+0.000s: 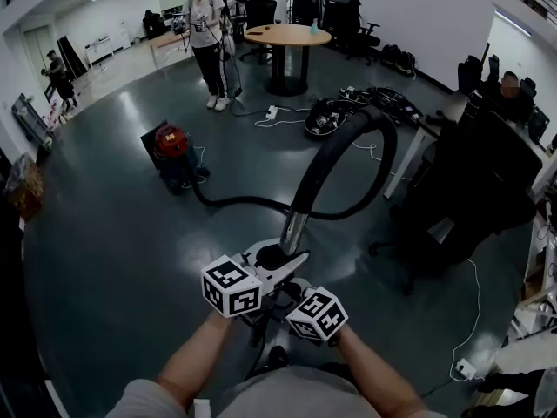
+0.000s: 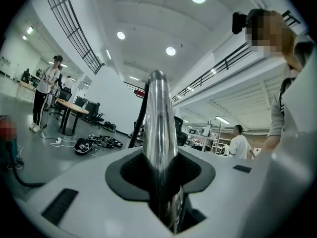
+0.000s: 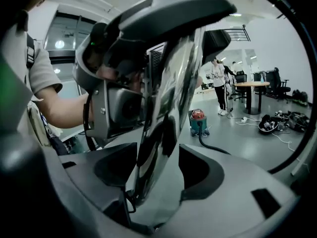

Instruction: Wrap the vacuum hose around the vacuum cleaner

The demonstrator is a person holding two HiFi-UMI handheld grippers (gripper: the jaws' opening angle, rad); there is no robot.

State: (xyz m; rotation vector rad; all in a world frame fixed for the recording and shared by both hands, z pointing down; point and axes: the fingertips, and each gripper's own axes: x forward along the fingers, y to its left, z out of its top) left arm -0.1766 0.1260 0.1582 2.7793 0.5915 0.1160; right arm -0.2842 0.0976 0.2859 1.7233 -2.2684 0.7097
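A red and teal vacuum cleaner (image 1: 174, 151) stands on the dark floor at the left, also small in the right gripper view (image 3: 198, 120). Its black hose (image 1: 365, 138) runs from it along the floor, loops high and joins a shiny metal tube (image 1: 296, 229). My left gripper (image 2: 161, 170) is shut on that tube (image 2: 158, 133), which rises straight between its pads. Just below it, my right gripper (image 3: 158, 167) stands open around the same tube (image 3: 168, 108), with a gap at the right pad. In the head view both marker cubes sit close together near the bottom centre.
A person (image 1: 209, 42) stands beyond the vacuum cleaner beside a round wooden table (image 1: 287, 35). A heap of cables and gear (image 1: 331, 116) lies on the floor past the hose loop. A black chair (image 1: 470, 198) and desks crowd the right side; a power strip (image 1: 466, 370) lies at bottom right.
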